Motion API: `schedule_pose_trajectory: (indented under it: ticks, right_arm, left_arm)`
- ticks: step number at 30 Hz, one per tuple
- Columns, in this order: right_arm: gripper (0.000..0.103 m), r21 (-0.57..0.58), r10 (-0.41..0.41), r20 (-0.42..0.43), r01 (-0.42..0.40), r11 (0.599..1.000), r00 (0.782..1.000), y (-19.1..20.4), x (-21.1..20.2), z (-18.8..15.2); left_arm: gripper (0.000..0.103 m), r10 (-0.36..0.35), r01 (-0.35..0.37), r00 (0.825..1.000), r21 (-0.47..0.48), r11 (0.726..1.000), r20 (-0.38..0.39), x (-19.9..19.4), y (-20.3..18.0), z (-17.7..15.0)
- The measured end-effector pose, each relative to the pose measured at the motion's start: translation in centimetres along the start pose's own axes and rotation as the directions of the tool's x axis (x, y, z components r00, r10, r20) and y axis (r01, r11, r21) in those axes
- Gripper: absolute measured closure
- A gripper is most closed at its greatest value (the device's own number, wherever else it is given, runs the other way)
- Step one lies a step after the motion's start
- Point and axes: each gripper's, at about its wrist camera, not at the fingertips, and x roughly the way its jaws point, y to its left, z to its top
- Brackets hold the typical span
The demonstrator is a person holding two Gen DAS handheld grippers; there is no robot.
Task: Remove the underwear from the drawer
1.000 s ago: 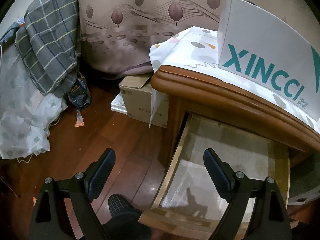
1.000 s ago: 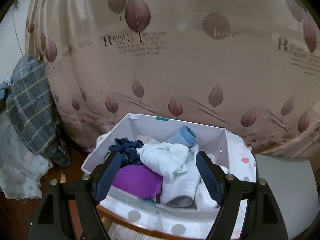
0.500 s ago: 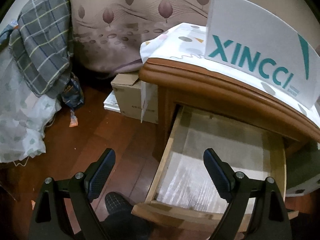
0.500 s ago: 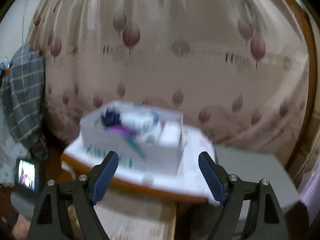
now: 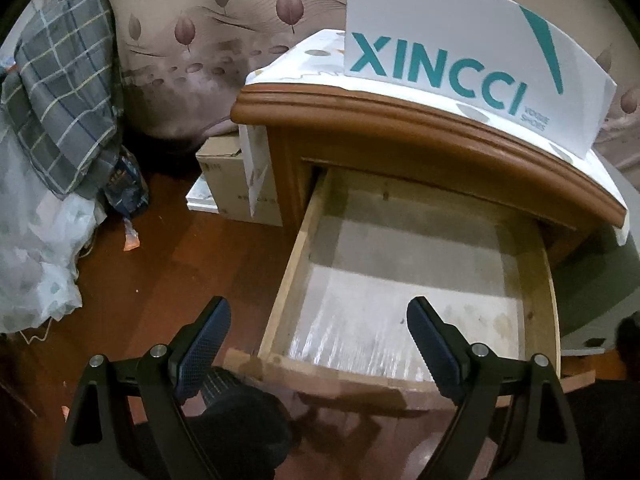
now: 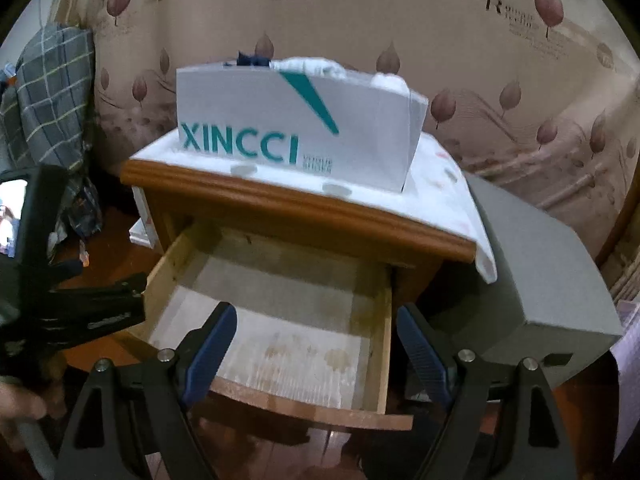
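Drawer point(image 5: 404, 280) pulled out, apparently bare. Clothes heaped in white box point(image 6: 296, 136) above it. Left tongs point(image 5: 316, 344) and right tongs point(image 6: 316, 348) both apart, holding nothing, hovering before drawer.

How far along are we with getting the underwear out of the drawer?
Done: the drawer is pulled out and its visible floor is bare; clothes fill the white box on the nightstand. In hand: nothing; the left tongs and right tongs are open. Left: probably only closing the drawer.
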Motion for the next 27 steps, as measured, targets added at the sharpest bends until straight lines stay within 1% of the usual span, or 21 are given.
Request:
schedule_pose_trajectory:
  ticks: [2,6,10,16,19,27]
  right_arm:
    - [0.019,0.012,0.001,-0.021,-0.001,1.0,1.0,0.2,0.7,-0.7]
    - [0.019,0.022,0.001,-0.054,0.0,1.0,0.999,0.4,1.8,-1.7]
    - [0.019,0.041,0.006,-0.079,-0.002,0.999,0.997,0.2,2.7,-2.2]
    - [0.019,0.062,-0.01,-0.096,0.016,0.998,0.995,-0.3,3.5,-2.4]
    - [0.019,0.076,-0.003,-0.105,0.012,0.997,0.994,-0.5,3.7,-2.5]
    - [0.019,0.07,-0.005,-0.117,0.014,0.997,0.993,-0.3,3.9,-2.5]
  left_arm:
    - [0.015,0.024,-0.024,1.0,0.025,0.999,0.006,-0.1,-0.5,-0.4]
    - [0.015,0.014,-0.014,1.0,0.052,0.999,0.004,-0.1,-1.4,-0.8]
    - [0.015,0.028,-0.028,1.0,0.09,0.996,0.005,0.1,-2.2,-0.9]
    - [0.015,0.015,-0.015,1.0,0.105,0.994,0.004,0.2,-2.7,-1.0]
    - [0.015,0.01,-0.01,1.0,0.114,0.993,-0.002,0.4,-2.8,-1.1]
    - [0.015,0.006,-0.004,1.0,0.114,0.993,-0.013,0.6,-2.9,-1.3]
